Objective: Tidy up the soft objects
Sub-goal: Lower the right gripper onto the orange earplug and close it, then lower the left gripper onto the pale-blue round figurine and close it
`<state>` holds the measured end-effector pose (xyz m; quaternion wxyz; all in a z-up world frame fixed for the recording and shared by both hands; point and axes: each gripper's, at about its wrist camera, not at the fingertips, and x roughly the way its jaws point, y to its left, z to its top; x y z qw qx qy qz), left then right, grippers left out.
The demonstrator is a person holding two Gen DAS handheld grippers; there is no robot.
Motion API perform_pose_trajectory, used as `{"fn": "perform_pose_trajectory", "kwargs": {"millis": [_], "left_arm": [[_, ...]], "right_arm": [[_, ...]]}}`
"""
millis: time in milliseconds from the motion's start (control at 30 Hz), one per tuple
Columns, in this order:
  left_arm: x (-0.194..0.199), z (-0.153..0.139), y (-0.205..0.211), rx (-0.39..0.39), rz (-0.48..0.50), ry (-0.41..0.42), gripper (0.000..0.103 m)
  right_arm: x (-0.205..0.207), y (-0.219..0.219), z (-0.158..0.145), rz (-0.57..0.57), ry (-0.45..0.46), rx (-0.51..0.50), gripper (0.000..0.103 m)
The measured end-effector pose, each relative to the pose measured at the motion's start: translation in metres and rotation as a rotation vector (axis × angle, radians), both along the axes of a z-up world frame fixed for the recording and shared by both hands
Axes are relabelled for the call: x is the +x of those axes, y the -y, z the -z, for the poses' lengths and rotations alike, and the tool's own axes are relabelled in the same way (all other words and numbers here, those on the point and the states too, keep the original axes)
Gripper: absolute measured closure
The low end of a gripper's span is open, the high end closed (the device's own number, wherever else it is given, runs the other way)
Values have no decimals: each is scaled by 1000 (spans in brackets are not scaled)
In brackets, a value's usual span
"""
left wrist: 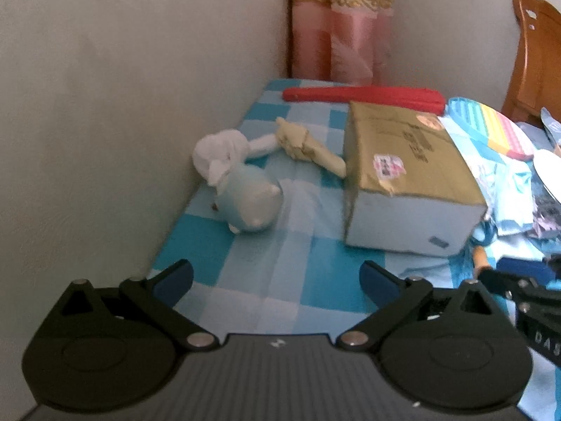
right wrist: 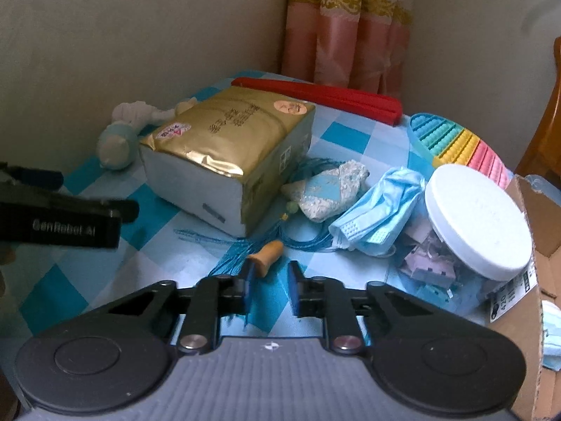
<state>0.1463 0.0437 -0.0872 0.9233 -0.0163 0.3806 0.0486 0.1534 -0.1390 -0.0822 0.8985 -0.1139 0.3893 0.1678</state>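
A pale blue and white plush toy (left wrist: 245,200) lies by the wall on the blue checked cloth (left wrist: 280,263), with a white knotted cloth (left wrist: 217,151) and a cream cloth piece (left wrist: 308,147) behind it. My left gripper (left wrist: 277,280) is wide open and empty, short of the plush. The plush also shows in the right wrist view (right wrist: 115,147). My right gripper (right wrist: 270,280) is partly open and empty, just short of a small tan handle (right wrist: 268,251) with blue tassel threads. Crumpled blue face masks (right wrist: 375,210) and an embroidered pouch (right wrist: 326,189) lie ahead of it.
A gold tissue pack (right wrist: 231,154) stands mid-table. A red folded fan (right wrist: 315,96) lies at the back. A rainbow pop toy (right wrist: 463,144), a white-lidded jar (right wrist: 480,217) and a cardboard box (right wrist: 533,280) are at the right. Walls close the left and back.
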Motion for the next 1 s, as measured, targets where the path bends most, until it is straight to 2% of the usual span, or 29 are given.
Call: {"fn": "perform_pose_trajectory", "kwargs": {"millis": [67, 233, 500, 733, 900, 1000], "left_arm": [[2, -3, -1, 9, -16, 15, 4], [5, -11, -3, 51, -89, 77, 16], [12, -17, -10, 49, -171, 139, 26], [27, -12, -10, 17, -189, 152, 39], [36, -7, -11, -3, -193, 135, 54], [39, -6, -13, -34, -188, 139, 55]], "right_arm": [[-1, 1, 0, 9, -4, 3, 84], [-3, 7, 0, 16, -21, 26, 84], [-5, 9, 1, 7, -25, 27, 84], [-6, 8, 1, 2, -26, 28, 84], [-4, 10, -3, -19, -12, 36, 83], [0, 13, -7, -41, -10, 53, 80]]}}
